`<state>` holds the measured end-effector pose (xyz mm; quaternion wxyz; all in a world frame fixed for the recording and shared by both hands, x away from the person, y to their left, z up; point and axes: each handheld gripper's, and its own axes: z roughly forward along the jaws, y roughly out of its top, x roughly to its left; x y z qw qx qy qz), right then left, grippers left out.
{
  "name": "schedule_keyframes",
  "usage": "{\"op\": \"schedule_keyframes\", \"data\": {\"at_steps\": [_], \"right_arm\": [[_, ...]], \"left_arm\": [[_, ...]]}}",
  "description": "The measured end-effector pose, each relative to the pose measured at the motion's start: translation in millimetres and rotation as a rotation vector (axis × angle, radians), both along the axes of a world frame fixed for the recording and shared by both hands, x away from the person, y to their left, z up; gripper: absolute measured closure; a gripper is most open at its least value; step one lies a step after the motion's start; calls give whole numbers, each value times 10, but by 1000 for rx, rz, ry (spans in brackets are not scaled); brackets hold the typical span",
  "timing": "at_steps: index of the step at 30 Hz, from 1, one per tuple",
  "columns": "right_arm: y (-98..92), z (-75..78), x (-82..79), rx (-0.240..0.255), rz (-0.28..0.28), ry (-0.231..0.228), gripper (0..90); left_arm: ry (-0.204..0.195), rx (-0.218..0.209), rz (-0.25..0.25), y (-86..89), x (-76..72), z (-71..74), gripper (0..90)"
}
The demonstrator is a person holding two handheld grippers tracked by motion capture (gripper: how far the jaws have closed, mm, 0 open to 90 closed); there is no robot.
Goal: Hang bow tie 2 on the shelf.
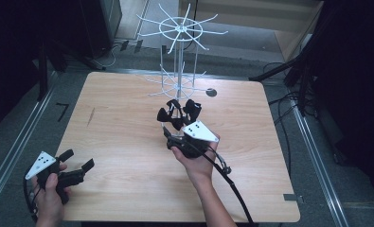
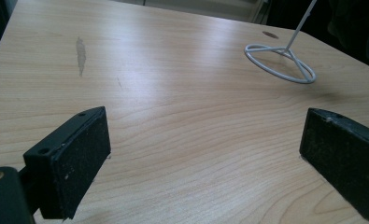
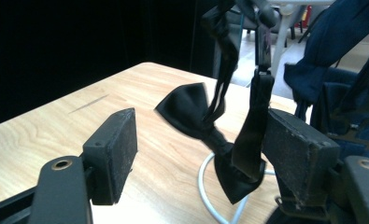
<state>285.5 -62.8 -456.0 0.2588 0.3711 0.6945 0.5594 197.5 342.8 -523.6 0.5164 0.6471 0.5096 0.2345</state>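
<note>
The wooden worktop [image 1: 128, 142] has rounded corners and dark floor on every side, with wide bare wood along its left half and near edge. The left tool [image 1: 75, 172] sits by the near left corner, held in the person's left hand [image 1: 47, 194]; in the left gripper view its two black pads [image 2: 77, 158] stand far apart over bare wood, open with nothing between them, and the ring foot of the stand [image 2: 280, 63] lies well off toward the far edge. A white wire stand [image 1: 180, 52] rises near the far edge at the middle, spokes spreading at two levels, a small dark round mark [image 1: 211, 92] on the wood just to its right. A black bow tie [image 1: 177, 113] hangs at the low part of the stand, just in front of its foot. The right tool [image 1: 175, 130], held in the right hand [image 1: 199, 161], points at it from the near side, its cable [image 1: 234, 189] trailing back over the near edge. In the right gripper view the bow tie [image 3: 205, 135] hangs by its strap [image 3: 252, 126] between the parted jaws, the strap close against the right pad [image 3: 296, 149], the left pad [image 3: 119, 149] well apart from the cloth; the tool is open, not clamping it, and the white ring foot [image 3: 205, 186] shows just below. Whether the strap touches the right pad I cannot tell
</note>
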Motion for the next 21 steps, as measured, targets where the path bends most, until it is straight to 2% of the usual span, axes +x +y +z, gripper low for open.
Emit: {"op": "schedule_keyframes", "data": {"at_steps": [6, 21], "right_arm": [[-24, -79, -62, -10, 10, -7, 253], [-110, -265, -200, -32, 31, -5, 129]], "left_arm": [[-1, 0, 0, -1, 0, 0, 28], [-1, 0, 0, -2, -1, 0, 28]]}}
